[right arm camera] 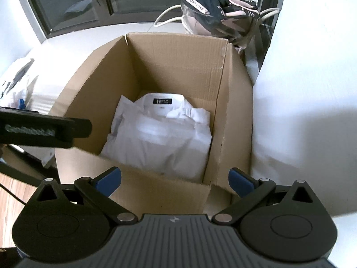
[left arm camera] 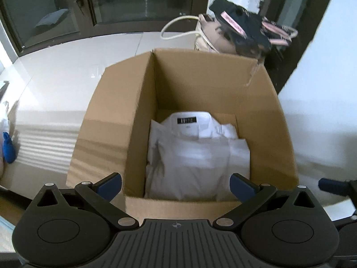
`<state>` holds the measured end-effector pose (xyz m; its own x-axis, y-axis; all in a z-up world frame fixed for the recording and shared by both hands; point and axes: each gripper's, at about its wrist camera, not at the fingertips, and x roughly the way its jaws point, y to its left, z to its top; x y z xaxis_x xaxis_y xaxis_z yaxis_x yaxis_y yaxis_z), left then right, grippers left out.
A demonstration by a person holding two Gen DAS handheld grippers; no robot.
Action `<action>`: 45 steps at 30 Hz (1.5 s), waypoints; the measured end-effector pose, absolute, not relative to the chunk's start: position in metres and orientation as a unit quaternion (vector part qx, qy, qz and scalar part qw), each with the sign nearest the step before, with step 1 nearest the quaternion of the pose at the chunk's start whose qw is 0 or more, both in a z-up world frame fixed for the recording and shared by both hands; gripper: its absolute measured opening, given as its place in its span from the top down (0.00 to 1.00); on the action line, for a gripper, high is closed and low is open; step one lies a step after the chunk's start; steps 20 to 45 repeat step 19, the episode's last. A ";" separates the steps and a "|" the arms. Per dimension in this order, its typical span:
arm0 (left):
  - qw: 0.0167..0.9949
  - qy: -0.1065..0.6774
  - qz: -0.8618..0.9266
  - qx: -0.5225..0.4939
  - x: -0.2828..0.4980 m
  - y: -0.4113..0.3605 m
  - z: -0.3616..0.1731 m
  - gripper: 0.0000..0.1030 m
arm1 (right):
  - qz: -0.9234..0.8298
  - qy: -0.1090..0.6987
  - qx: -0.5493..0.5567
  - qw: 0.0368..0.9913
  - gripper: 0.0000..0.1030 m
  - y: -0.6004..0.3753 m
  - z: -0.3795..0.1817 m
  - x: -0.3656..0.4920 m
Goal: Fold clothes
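My left gripper (left arm camera: 175,185) and right gripper (right arm camera: 174,179) both hang spread wide, holding nothing, above 1 cardboard box (left arm camera: 138,102) containing 1 folded white shirt (left arm camera: 196,156).

The cardboard box (left arm camera: 200,84) is matt brown corrugated board, its fluting showing as fine ribs on the inner walls. Inside lies a white shirt (left arm camera: 198,156) of smooth woven cloth, softly creased, with a small black label at the collar. The left gripper (left arm camera: 176,186) and right gripper (right arm camera: 175,179) are matt black plastic with blue fingertips (right arm camera: 109,178) and dull metal pivot pins. The floor (left arm camera: 67,71) is glossy pale tile.
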<state>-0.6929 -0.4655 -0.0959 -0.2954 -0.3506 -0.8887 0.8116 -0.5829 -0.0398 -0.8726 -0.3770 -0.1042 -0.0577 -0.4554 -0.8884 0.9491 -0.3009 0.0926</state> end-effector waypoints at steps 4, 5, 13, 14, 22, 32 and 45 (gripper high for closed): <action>0.378 0.251 -0.758 0.469 -0.696 -0.457 -0.105 0.00 | -0.671 0.278 0.443 0.526 0.00 -0.369 -0.103 -0.870; 0.378 0.250 -0.757 0.472 -0.697 -0.455 -0.107 0.00 | -0.671 0.276 0.443 0.526 0.00 -0.367 -0.103 -0.870; 0.373 0.248 -0.757 0.476 -0.701 -0.445 -0.109 0.00 | -0.675 0.274 0.444 0.522 0.00 -0.361 -0.101 -0.876; 0.372 0.248 -0.759 0.474 -0.701 -0.444 -0.109 0.00 | -0.676 0.274 0.443 0.522 0.00 -0.360 -0.101 -0.876; 0.371 0.240 -0.768 0.463 -0.701 -0.435 -0.102 0.00 | -0.680 0.274 0.431 0.526 0.00 -0.354 -0.096 -0.878; 0.371 0.240 -0.768 0.463 -0.701 -0.435 -0.102 0.00 | -0.680 0.274 0.431 0.526 0.00 -0.354 -0.096 -0.878; 0.371 0.240 -0.768 0.463 -0.701 -0.435 -0.102 0.00 | -0.680 0.274 0.431 0.526 0.00 -0.354 -0.096 -0.878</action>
